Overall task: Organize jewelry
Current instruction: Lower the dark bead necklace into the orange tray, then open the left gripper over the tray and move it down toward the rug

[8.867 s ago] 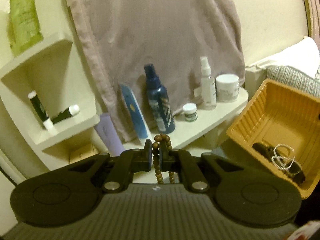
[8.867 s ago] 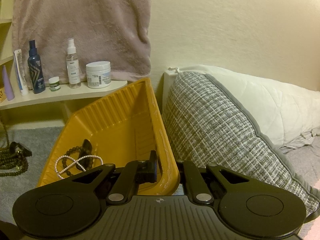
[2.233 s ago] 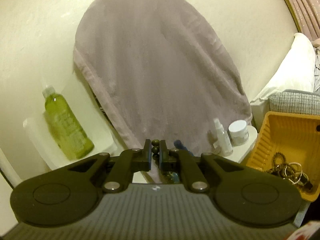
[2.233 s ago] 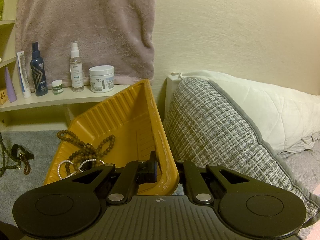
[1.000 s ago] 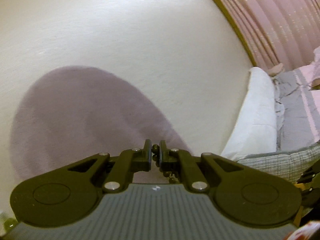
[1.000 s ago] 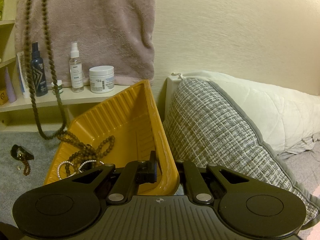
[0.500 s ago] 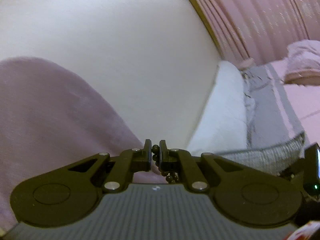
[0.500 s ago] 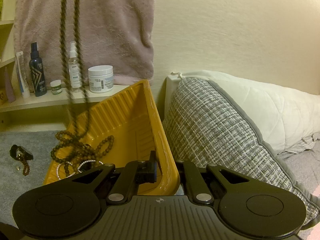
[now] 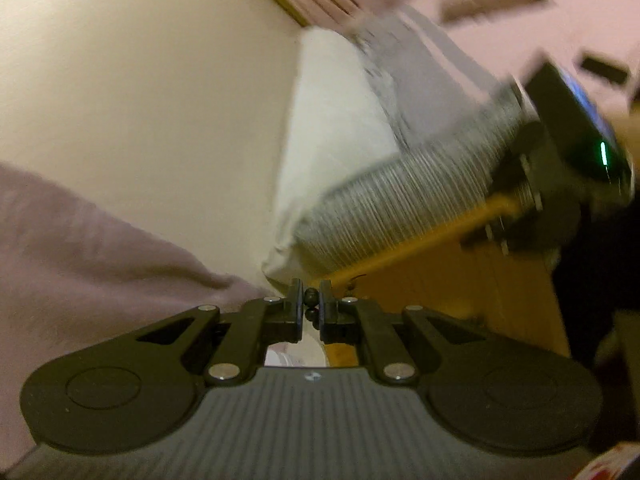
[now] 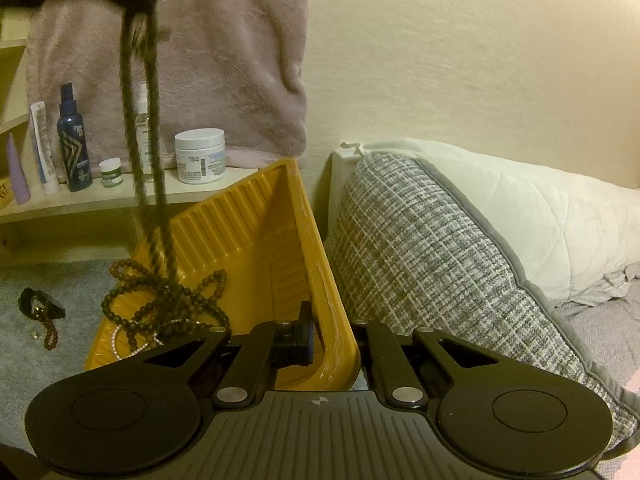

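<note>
Cream wall and a hanging pink towel (image 10: pixel 224 60) form the backdrop, with a low shelf (image 10: pixel 100 200) of toiletry bottles and jars below and a tweed cushion (image 10: pixel 420 260) propped against a white pillow (image 10: pixel 540 216) at the right.

Compared with the view of half a second ago, the left gripper (image 9: pixel 311 307) is seen swung over toward the yellow tray (image 10: pixel 256 232), and the brown bead necklace (image 10: pixel 160 288) is lowered further: more of its loops are now laid inside the tray, where nine seconds ago only smaller pieces were held there. The left jaws are closed on a few beads at the top of the strand, and two blurred lengths are seen hanging from them down into the tray. It is judged that the deposit is nearly complete and that release remains to be done.

The right gripper (image 10: pixel 332 340) is clamped across the near rim of the tray, one finger inside and one outside, so that the tray is kept tilted against the cushion.

Contents of the tray are recorded as the coiled part of the necklace and a pale pearl-like bracelet (image 10: pixel 120 340) beneath it; one loop is draped over the left rim. Anything underneath is hidden.

Outside the tray, on the grey carpet (image 10: pixel 60 360), a dark watch-like item (image 10: pixel 40 304) and a short beaded strand (image 10: pixel 50 330) are left unsorted.
</note>
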{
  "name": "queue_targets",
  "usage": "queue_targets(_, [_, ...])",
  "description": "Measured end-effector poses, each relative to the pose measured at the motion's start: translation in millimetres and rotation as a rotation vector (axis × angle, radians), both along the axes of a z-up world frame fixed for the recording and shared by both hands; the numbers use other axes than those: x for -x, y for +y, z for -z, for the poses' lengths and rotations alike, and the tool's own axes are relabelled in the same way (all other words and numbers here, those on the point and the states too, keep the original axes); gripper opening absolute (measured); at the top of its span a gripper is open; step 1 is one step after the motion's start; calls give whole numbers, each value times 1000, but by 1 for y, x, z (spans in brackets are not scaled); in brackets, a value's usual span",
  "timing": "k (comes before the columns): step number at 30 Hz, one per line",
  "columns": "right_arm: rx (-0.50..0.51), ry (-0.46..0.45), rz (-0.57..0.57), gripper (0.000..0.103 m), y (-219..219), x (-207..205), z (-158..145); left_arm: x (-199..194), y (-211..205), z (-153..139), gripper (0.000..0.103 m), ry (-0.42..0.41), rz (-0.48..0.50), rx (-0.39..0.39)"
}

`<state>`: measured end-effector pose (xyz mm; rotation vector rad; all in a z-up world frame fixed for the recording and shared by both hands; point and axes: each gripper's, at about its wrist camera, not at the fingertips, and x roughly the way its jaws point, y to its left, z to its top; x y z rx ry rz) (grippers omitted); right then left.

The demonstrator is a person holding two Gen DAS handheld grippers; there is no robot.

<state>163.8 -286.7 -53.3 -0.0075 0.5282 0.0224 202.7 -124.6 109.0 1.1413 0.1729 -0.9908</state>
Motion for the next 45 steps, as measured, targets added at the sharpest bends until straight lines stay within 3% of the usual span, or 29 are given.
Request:
queue_targets(7, [0, 2, 1, 7, -1, -2, 0, 1, -10, 46, 7, -85, 55, -150])
queue_targets(16, [-4, 2, 2, 7, -1, -1, 1, -10, -16, 58, 7, -18, 32, -151])
queue_targets(19, [-5, 2, 2, 7, -1, -1, 1, -13, -18, 61, 13, 5, 10, -156])
queue_targets(20, [-5, 1, 2, 7, -1, -1, 1, -14, -17, 60, 17, 8, 2, -149])
queue_targets(25, [-7, 2, 4, 7, -1, 0, 1, -20, -9, 51, 19, 17, -57, -100])
queue_targets(32, [-11, 2, 5, 7, -1, 1, 1, -31, 22, 39, 24, 68, -242, 30])
queue_targets(45, [-10, 2, 6, 7, -1, 1, 1, -6, 101, 58, 29, 185, -549, 249])
